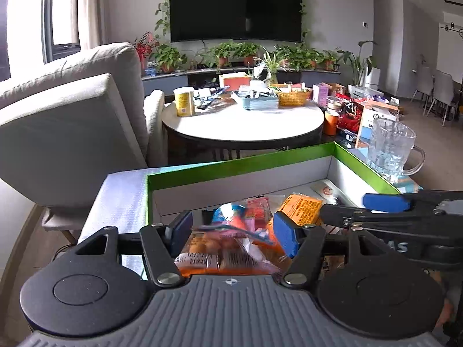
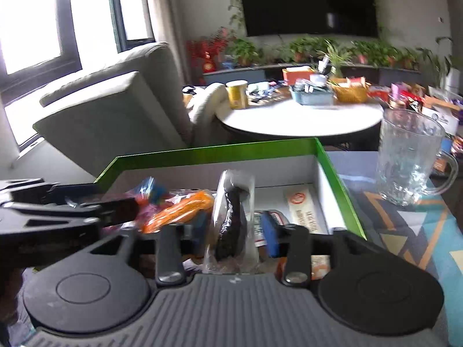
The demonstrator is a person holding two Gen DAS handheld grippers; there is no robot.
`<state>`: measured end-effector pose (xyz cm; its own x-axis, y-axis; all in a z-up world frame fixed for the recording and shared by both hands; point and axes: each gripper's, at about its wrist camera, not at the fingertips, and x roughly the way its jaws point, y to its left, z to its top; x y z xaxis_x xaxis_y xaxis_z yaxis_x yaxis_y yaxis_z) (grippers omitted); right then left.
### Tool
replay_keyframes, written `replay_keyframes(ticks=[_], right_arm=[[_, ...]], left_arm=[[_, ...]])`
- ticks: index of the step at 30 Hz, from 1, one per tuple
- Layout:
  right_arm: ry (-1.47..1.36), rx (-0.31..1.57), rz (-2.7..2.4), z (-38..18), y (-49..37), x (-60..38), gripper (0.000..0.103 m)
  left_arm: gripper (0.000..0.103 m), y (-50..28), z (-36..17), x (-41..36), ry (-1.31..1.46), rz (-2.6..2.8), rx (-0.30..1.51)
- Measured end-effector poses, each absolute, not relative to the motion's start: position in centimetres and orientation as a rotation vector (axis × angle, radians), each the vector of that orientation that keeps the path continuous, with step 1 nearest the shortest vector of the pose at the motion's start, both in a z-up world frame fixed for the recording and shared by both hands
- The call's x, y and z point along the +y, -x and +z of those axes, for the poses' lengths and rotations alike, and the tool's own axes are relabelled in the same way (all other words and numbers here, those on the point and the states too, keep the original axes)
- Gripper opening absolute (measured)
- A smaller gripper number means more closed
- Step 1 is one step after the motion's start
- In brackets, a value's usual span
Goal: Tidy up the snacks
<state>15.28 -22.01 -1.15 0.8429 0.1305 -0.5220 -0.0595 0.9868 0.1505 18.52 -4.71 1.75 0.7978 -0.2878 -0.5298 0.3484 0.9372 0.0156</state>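
A green-rimmed white box lies in front of both grippers and holds several snack packs. My left gripper hangs over its near left part, jaws wide. A blurred orange snack pack lies between them, and I see no pad pressing on it. An orange packet lies further in. My right gripper is over the box's middle. A dark snack in a clear wrapper stands between its jaws, with a gap at each blue pad. Each gripper shows at the edge of the other's view.
A clear glass mug stands right of the box on a patterned cloth. Behind are a cluttered round white table, a grey armchair at left, and a TV with potted plants along the wall.
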Motion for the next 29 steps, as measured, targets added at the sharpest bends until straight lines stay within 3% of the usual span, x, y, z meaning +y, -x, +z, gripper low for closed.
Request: replay_keyframes(ticks=[29], right_arm=[[-0.243, 0.421, 0.047, 4.1, -1.5, -22.1, 0.038]], left_arm=[[0.067, -3.4, 5.3, -3.9, -0.094, -0.172, 0.449]])
